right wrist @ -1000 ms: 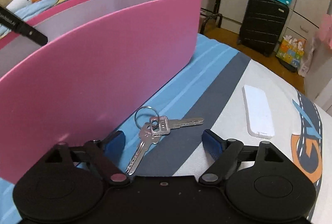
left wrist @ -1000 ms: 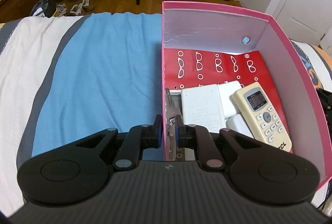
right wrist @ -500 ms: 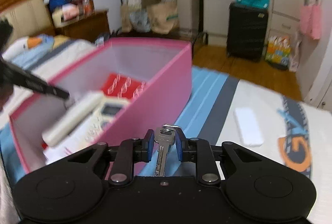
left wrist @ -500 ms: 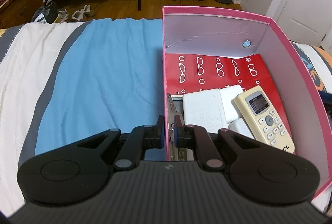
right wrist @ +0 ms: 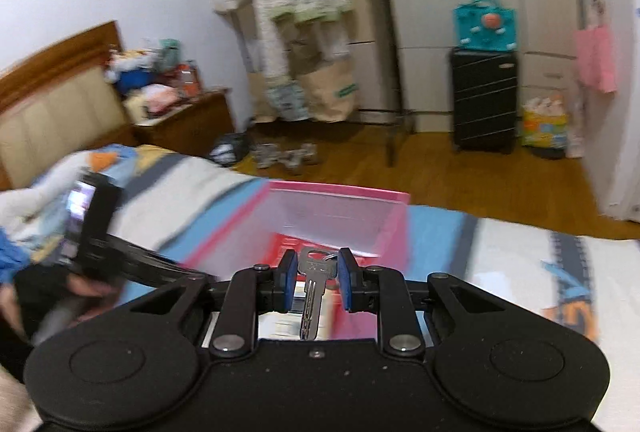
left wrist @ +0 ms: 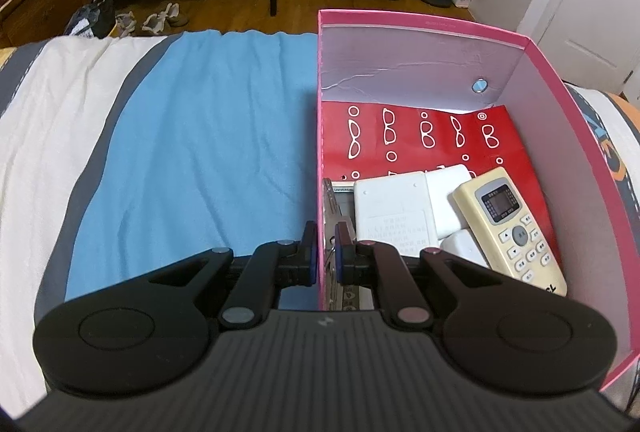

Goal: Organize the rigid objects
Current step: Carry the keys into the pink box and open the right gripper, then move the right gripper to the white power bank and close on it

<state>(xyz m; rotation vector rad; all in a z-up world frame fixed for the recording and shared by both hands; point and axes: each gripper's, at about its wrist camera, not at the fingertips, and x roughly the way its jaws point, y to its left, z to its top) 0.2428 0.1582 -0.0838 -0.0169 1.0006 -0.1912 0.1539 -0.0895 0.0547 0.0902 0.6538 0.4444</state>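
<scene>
Keys (right wrist: pixel 313 274) hanging pinched between the blue pads of the right gripper (right wrist: pixel 316 274), jaws drawn nearly together on the flat metal bow, one blade dangling down toward the camera and a thin ring just showing behind. Judging this as the carry step: lifted clear of the bed (right wrist: pixel 520 260) and hovering in front of the pink box (right wrist: pixel 384 228), not yet over its open top, as far as the motion-smeared right view is allowing.

Bracing the box with the left gripper (left wrist: pixel 326 252), jaws closed down tight on the near left wall (left wrist: pixel 319 136) of thin pink card, one pad outside and one inside. Possibly also catching a metal piece lying against that wall inside; too cramped to be telling.

Calling next for moving the keys over the rim and letting go above a free patch, probably the red printed sheet (left wrist: pixel 420 136) toward the far end, since the near end is already filling up: a cream remote control (left wrist: pixel 510 224) with rubbery buttons and a small screen, lying on smooth white rectangular adapters (left wrist: pixel 394 212).

Handling notes, as judgement: keys being hard, thin and slippery, loosely linked, likely swinging and clattering; card wall being light and flexible, hence the steadying grip; bedcover being soft, offering the box little firm footing.
</scene>
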